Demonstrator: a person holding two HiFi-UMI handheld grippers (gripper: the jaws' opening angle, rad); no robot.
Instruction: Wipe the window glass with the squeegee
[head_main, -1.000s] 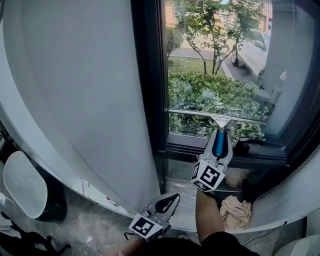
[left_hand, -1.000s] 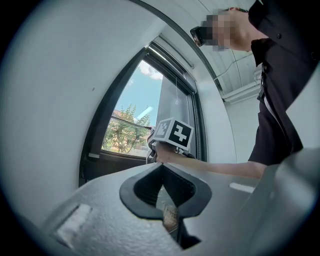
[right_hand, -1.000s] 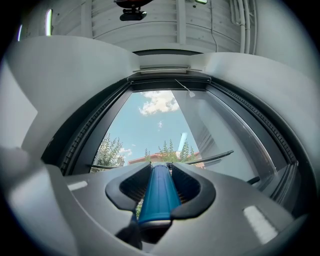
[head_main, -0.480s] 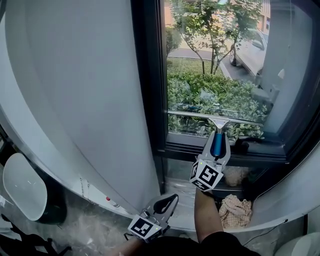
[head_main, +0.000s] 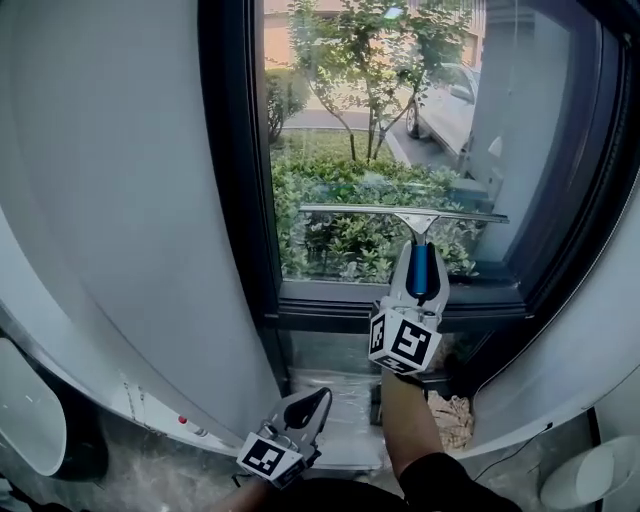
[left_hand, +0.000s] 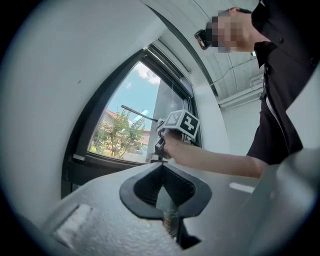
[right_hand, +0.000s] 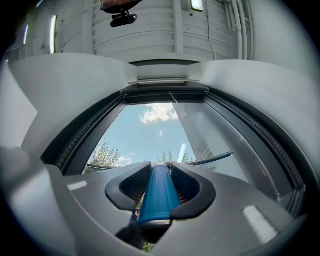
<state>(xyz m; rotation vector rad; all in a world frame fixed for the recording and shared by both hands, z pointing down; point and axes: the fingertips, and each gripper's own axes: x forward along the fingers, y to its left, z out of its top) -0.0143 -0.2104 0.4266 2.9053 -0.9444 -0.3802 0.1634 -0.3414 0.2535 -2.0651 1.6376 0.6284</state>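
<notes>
**A:** How much of the squeegee shows in the head view?

**B:** The blade and a strip of blue handle. The rest of the handle is buried between the fingers of the right gripper. I cannot tell whether the blade touches the glass.

**A:** And in the right gripper view?

**B:** The fingers cover the blade's middle, and only its two ends stick out.

**A:** Anything cut off?

**B:** The cloth lies half behind the forearm. A white rounded object runs off the left edge. In the left gripper view the squeegee is only a thin, distant line.
</notes>
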